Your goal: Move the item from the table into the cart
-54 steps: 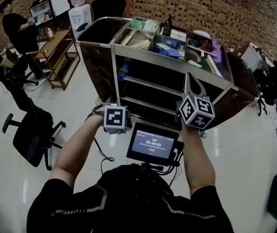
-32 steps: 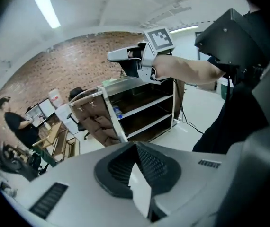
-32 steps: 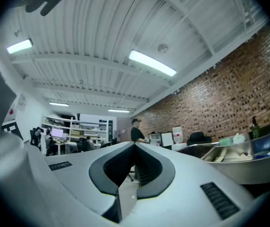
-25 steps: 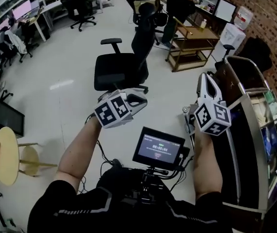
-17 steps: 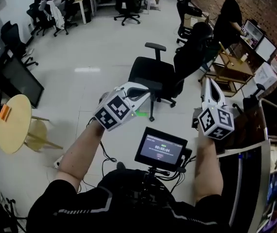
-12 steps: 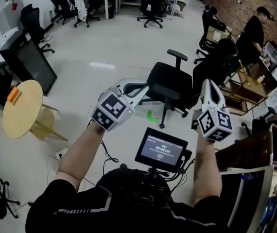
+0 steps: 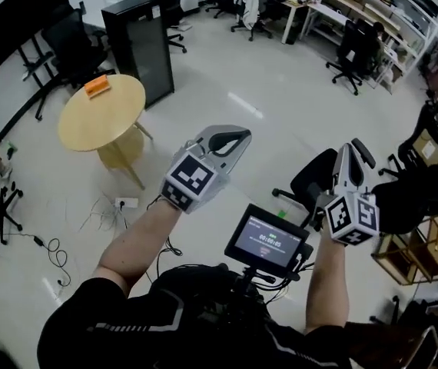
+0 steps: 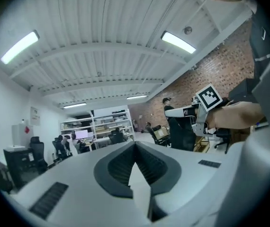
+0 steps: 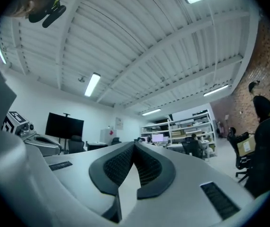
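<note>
We hold both grippers out, empty, well short of the round table point(image 7: 110, 121); the left gripper point(image 7: 233, 138) has its jaws pressed together on nothing, and so does the right gripper point(image 7: 348, 155); the orange item point(image 7: 96, 85) lies near the table's far edge; it looks small, flat and probably light and stiff, though too distant to be sure; we would pinch it across its narrow sides.
</note>
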`<state>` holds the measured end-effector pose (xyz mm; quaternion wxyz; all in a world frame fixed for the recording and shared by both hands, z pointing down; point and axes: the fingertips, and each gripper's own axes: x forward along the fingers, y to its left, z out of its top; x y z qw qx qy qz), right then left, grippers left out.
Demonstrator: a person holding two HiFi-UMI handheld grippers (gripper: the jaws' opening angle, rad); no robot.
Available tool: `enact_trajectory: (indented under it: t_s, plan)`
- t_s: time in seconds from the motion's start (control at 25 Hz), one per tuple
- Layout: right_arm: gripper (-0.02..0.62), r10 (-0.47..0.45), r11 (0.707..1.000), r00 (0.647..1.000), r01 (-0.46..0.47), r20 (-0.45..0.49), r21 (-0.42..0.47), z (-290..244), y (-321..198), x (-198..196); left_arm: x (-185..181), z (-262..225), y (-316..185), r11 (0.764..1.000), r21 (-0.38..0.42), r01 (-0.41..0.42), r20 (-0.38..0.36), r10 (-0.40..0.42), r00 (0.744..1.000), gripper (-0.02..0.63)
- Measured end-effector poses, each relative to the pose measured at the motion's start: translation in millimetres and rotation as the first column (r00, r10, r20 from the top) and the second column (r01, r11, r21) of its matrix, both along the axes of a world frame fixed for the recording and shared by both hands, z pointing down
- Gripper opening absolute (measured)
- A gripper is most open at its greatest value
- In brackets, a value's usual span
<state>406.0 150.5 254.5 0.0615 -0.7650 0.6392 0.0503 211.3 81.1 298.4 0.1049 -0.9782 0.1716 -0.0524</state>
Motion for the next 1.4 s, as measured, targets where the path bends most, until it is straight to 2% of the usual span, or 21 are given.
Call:
enact_trajectory:
  t_s: [0.12, 0.24, 0.36, 0.44, 0.52, 0.6, 0.68, 0.8, 1.0, 1.12, 1.24, 1.4]
  plan:
    - [0.000, -0.142, 0.990, 0.990, 0.142, 0.002, -0.007, 1.0, -90.7, -39.4, -55.9, -3.5, -65.2, 0.986, -0.050, 0.159, -0.058, -0.161, 0.985, 0.006]
    - [0.000, -0.259, 0.965, 0.965, 0.260, 0.024, -0.022, 6.2, -180.1, -80.9, -111.7, -2.6, -133.3, 0.948, -0.083, 0.306, -0.067, -0.312, 0.948, 0.006]
    - [0.000, -0.347, 0.937, 0.938, 0.348, 0.026, -0.037, 17.0, -235.5, -110.3, -152.9, 0.1, -174.8, 0.897, -0.089, 0.432, -0.087, -0.440, 0.894, 0.006]
    - [0.000, -0.386, 0.921, 0.922, 0.387, 0.020, -0.036, 21.3, -274.2, -144.4, -197.4, 1.8, -204.2, 0.859, -0.093, 0.504, -0.123, -0.512, 0.850, 0.006]
    - [0.000, -0.424, 0.905, 0.906, 0.424, 0.019, -0.040, 22.5, -340.4, -215.1, -276.0, 2.5, -260.6, 0.822, -0.106, 0.560, -0.148, -0.570, 0.809, 0.006]
    - [0.000, -0.467, 0.882, 0.884, 0.467, 0.016, -0.055, 27.7, -411.9, -299.3, -363.0, 6.7, -323.2, 0.788, -0.124, 0.603, -0.153, -0.615, 0.773, 0.006]
    - [0.000, -0.513, 0.856, 0.859, 0.512, 0.003, -0.069, 33.8, -467.9, -371.2, -435.4, 13.4, -370.7, 0.753, -0.128, 0.645, -0.150, -0.657, 0.738, 0.006]
    - [0.000, -0.579, 0.813, 0.815, 0.577, -0.003, -0.077, 41.3, -530.9, -447.5, -511.3, 25.9, -420.8, 0.692, -0.132, 0.710, -0.147, -0.722, 0.676, 0.006]
    - [0.000, -0.682, 0.726, 0.731, 0.677, -0.004, -0.123, 57.2, -641.3, -554.2, -615.0, 41.2, -507.0, 0.567, -0.165, 0.807, -0.144, -0.823, 0.549, 0.008]
    - [0.000, -0.726, 0.682, 0.687, 0.720, 0.001, -0.128, 55.2, -738.0, -599.4, -657.6, 42.5, -587.9, 0.517, -0.186, 0.835, -0.140, -0.856, 0.499, 0.008]
    - [0.000, -0.771, 0.632, 0.637, 0.765, 0.004, -0.125, 57.7, -828.0, -622.5, -673.9, 42.4, -664.6, 0.461, -0.182, 0.869, -0.136, -0.887, 0.442, 0.008]
    - [0.000, -0.833, 0.549, 0.554, 0.825, 0.001, -0.131, 80.9, -870.8, -651.1, -691.3, 61.2, -687.9, 0.370, -0.190, 0.909, -0.136, -0.927, 0.348, 0.008]
